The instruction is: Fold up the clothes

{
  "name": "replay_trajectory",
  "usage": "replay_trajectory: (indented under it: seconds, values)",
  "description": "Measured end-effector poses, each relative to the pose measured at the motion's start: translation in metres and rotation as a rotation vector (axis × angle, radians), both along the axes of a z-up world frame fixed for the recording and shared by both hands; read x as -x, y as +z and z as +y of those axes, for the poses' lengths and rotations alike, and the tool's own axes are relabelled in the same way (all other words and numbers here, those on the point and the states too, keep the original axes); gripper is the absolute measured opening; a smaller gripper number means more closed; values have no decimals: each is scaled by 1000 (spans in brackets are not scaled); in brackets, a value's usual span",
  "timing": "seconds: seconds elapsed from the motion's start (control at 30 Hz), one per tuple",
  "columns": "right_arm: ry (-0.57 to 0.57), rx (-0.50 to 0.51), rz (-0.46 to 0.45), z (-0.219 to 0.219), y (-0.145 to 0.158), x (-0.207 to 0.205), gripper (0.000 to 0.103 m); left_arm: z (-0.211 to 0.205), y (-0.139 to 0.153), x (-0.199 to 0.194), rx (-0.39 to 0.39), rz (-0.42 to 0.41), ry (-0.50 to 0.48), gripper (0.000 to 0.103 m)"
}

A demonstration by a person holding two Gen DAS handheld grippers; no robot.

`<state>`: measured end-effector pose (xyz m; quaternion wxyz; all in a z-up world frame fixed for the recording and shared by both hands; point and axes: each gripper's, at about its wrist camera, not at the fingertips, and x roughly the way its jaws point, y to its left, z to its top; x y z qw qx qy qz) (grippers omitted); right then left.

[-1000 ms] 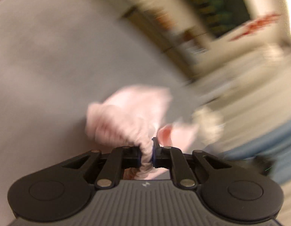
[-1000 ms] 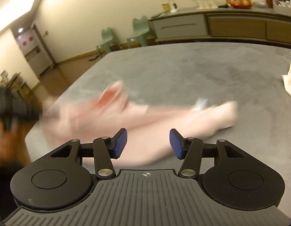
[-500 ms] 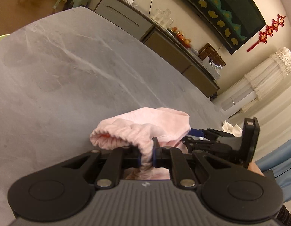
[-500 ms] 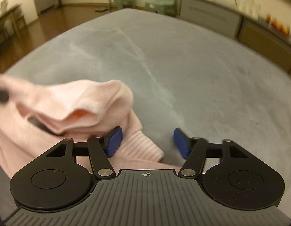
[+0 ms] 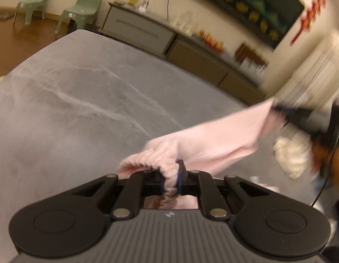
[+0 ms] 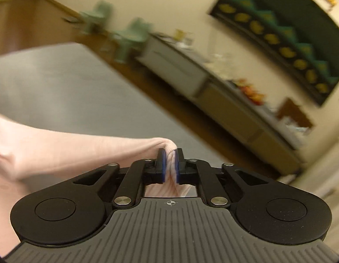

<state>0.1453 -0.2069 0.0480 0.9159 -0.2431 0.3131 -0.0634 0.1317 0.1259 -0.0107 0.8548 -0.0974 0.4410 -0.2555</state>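
Left hand-held gripper (image 5: 170, 179) clamped on gathered ribbed edge of pink garment (image 5: 215, 140). Right hand-held gripper (image 6: 169, 164) pinched narrow on another fold of it. Garment stretched taut between the two, lifted above grey desk (image 5: 81, 100). White cloth (image 5: 292, 155) lies blurred at right, near the desk's edge.

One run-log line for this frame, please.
left gripper: shut on pink garment | right gripper: shut on it | garment stretched above grey table
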Motion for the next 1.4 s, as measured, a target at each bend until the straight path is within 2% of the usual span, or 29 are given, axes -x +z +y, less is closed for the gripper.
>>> replay_trajectory:
  seconds: [0.03, 0.07, 0.13, 0.2, 0.23, 0.3, 0.4, 0.47, 0.5, 0.53, 0.6, 0.63, 0.7, 0.77, 0.8, 0.87, 0.9, 0.93, 0.97, 1.0, 1.1, 1.17, 1.2, 1.23, 1.27, 1.3, 1.37, 1.4]
  values:
    - [-27, -22, 29, -13, -5, -8, 63, -4, -4, -7, -15, 17, 4, 11]
    - [-65, -49, 65, -25, -12, -14, 71, -3, -9, -12, -8, 38, 16, 11]
    - [-121, -127, 63, -39, -17, -1, 69, 0, -17, -22, 5, 80, 40, 13]
    - [-96, -279, 72, -48, -26, 28, 76, 3, -26, -31, 19, 122, 64, 20]
    - [-78, -354, 90, -51, -32, 44, 76, 4, -31, -36, 26, 143, 76, 27]
    - [-34, -457, 162, -49, -50, 73, 76, 7, -40, -45, 40, 185, 100, 32]
    - [2, -466, 217, -44, -75, 107, 79, 12, -46, -54, 92, 220, 126, 32]
    - [0, -426, 228, -45, -87, 114, 79, 9, -47, -56, 102, 221, 118, 26]
    - [-13, -435, 213, -48, -83, 106, 76, 6, -45, -55, 104, 215, 103, 14]
    - [-27, -443, 199, -50, -79, 98, 76, 1, -43, -54, 103, 203, 78, 12]
    - [-60, -510, 149, -53, -64, 73, 78, -10, -33, -47, 88, 149, 27, 12]
    - [-79, -561, 121, -54, -55, 57, 83, -15, -28, -43, 78, 121, 2, 12]
    - [-112, -644, 117, -48, -43, 16, 86, -21, -24, -38, 52, 84, -31, 12]
    - [-142, -654, 145, -29, -45, -25, 86, -26, -21, -34, 25, 50, -59, 12]
    - [-153, -625, 166, -18, -52, -44, 86, -26, -18, -33, 22, 35, -61, 12]
    - [-196, -540, 235, 0, -71, -79, 66, -20, -13, -33, 34, 5, -44, 12]
    - [-221, -492, 276, 6, -81, -93, 22, -18, -10, -33, 40, -10, -35, 11]
    - [-222, -473, 289, 7, -85, -95, 2, -15, -7, -33, 47, -25, -27, 11]
    - [-222, -456, 294, 9, -87, -96, 2, -13, -5, -33, 53, -39, -18, 11]
    - [-213, -461, 245, 4, -76, -89, 1, -10, -2, -33, 59, -54, -10, 11]
    - [-175, -611, 42, -20, -29, -42, 1, -3, 8, -31, 76, -97, 8, 11]
    - [-178, -711, -58, -41, -16, 3, 1, -1, 10, -30, 72, -99, 12, 11]
    - [-205, -744, -60, -51, -23, 21, 2, -4, 3, -32, 51, -66, 10, 11]
    - [-233, -774, -60, -60, -32, 38, 9, -7, -4, -34, 30, -33, 7, 12]
    - [-270, -773, -41, -67, -47, 49, 25, -11, -11, -36, 9, 1, 5, 12]
    - [-308, -759, -2, -72, -64, 57, 52, -14, -18, -39, -12, 34, 2, 13]
    - [-383, -755, 50, -86, -91, 71, 55, -18, -26, -39, -53, 46, 7, 16]
    - [-402, -773, 45, -89, -96, 80, 55, -18, -26, -39, -60, 37, 11, 19]
